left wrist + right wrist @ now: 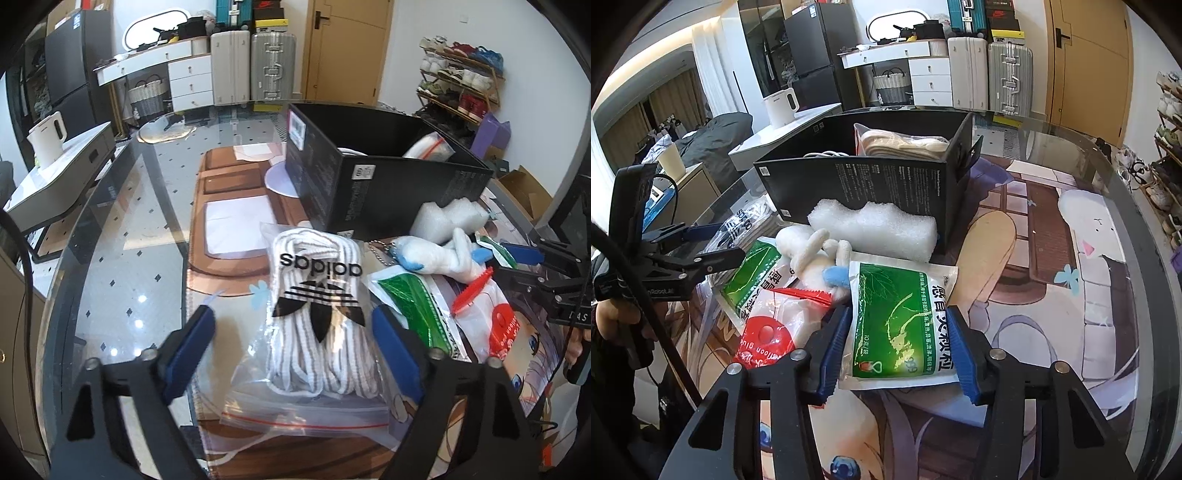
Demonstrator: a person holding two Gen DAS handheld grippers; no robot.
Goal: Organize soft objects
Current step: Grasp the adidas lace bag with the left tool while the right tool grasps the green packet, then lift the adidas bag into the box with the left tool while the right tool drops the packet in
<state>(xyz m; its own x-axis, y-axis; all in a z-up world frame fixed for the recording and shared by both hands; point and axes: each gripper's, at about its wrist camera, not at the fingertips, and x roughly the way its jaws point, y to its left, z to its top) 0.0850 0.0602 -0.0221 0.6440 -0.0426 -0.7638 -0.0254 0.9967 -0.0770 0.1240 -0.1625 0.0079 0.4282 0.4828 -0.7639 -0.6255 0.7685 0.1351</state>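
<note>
A clear zip bag of white adidas laces (314, 314) lies on the printed mat. My left gripper (293, 343) straddles it, open; its blue pads (192, 347) stand beside the bag without pressing it. My right gripper (897, 350) is shut on a green-and-white packet (901, 317), one pad against each side edge. Behind the packet lie a white plush rabbit (812, 251), a white foam block (875, 229) and a red-and-white bag (768, 332). A second green packet (410, 299) lies right of the laces. The open black box (886, 177) holds a bag of beige cloth (901, 144).
Everything sits on a printed mat (1052, 258) over a round glass table (122, 229), whose edge curves close on both sides. The black box (369, 177) stands just behind the pile. A white kettle (48, 136) sits on a side unit left of the table.
</note>
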